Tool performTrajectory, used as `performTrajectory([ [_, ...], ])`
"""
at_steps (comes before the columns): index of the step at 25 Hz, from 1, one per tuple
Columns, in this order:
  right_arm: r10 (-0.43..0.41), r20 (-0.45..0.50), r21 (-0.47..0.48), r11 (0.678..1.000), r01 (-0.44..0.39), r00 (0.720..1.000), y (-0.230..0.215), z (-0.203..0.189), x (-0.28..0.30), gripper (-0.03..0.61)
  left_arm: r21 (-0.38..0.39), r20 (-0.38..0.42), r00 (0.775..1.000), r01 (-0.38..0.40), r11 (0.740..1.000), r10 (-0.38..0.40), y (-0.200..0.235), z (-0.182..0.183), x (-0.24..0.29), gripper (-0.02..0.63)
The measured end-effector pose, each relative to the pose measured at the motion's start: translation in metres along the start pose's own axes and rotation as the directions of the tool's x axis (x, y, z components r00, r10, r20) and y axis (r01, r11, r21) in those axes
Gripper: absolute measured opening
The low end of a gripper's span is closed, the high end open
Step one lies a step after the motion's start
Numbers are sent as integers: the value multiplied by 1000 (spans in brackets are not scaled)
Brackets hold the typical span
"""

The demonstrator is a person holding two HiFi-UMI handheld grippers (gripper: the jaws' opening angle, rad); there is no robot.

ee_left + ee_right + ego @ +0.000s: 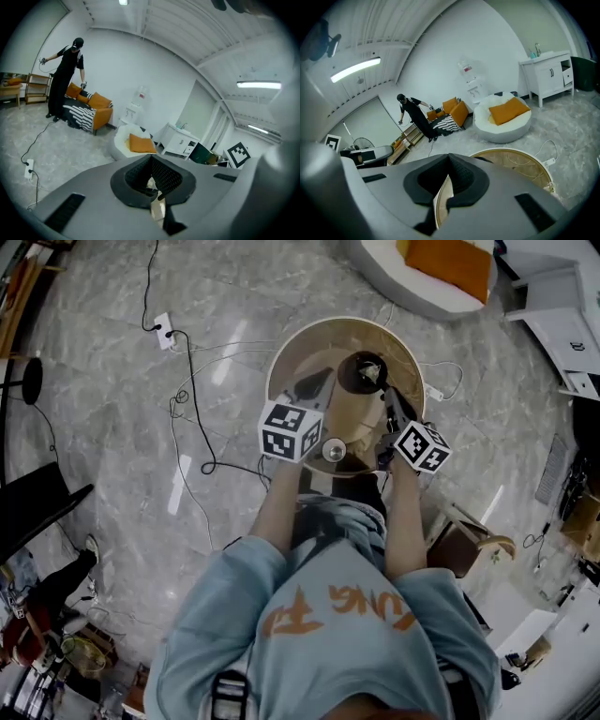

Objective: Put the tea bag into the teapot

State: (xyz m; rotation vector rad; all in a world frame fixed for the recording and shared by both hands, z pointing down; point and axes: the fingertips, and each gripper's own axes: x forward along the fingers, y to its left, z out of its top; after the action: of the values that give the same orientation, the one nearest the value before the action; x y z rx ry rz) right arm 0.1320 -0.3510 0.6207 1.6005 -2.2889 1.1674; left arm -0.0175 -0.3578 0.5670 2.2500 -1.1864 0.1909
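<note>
Marble floor surrounds a round table bearing the teapot.

Grey marble floor strewn with cables, white walls, ceiling strip lights, an orange sofa, a white beanbag with orange cushion, a white cabinet.

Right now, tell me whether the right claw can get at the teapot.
Probably yes. In the head view the right claw, shut, reaches over the round table with its tips right at the teapot. Nothing seems to stand between them.
</note>
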Motion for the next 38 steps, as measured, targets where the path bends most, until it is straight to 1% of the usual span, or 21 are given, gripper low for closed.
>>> performTrajectory([
  [3,-15,56,-21,1000,16,998,17,15,-15,12,24,28,999,39,999,-40,-8,15,-7,25],
  [6,-26,77,-82,996,32,997,29,29,-30,12,32,60,997,54,998,-56,-19,31,-13,25],
  [9,-51,114,-128,990,66,992,31,53,-48,12,30,98,995,20,999,-23,-29,48,-16,25],
  [10,-62,134,-129,988,80,989,32,61,-53,12,18,119,993,-2,1000,0,-29,54,-19,25],
  [12,-94,177,-103,988,114,980,30,75,-61,12,7,169,985,-42,999,40,-29,69,-27,25],
  [14,-128,218,-69,987,147,967,28,87,-68,12,46,203,977,-70,996,59,-32,86,-33,25],
  [16,-138,257,-82,983,164,957,35,103,-72,12,110,226,972,-85,990,59,-38,108,-37,25],
  [19,-117,321,-169,969,178,940,61,133,-77,12,197,277,960,-98,976,40,-48,149,-44,25],
  [21,-100,366,-235,952,196,925,79,155,-82,12,253,311,950,-109,961,26,-55,177,-47,25],
  [22,-91,383,-268,941,205,919,86,165,-85,12,271,326,945,-116,956,22,-59,189,-48,25],
  [24,-75,404,-327,919,220,912,96,183,-95,12,280,350,936,-131,951,25,-67,207,-49,25],
  [26,-62,433,-365,900,238,899,100,200,-108,12,281,368,929,-141,949,29,-74,217,-50,25],
  [28,-50,476,-385,886,259,878,102,215,-121,12,303,378,926,-141,942,17,-84,224,-50,25],
  [31,-34,514,-406,870,278,857,101,229,-140,12,353,365,931,-127,927,-11,-104,217,-47,26],
  [33,-21,521,-416,866,275,853,99,235,-147,12,361,361,932,-124,924,-16,-114,215,-44,26],
  [35,-5,524,-415,871,261,852,95,244,-148,12,373,363,932,-123,920,-23,-121,220,-38,26],
  [38,8,508,-408,883,233,861,88,248,-148,12,391,365,931,-124,912,-30,-133,223,-33,26],
])
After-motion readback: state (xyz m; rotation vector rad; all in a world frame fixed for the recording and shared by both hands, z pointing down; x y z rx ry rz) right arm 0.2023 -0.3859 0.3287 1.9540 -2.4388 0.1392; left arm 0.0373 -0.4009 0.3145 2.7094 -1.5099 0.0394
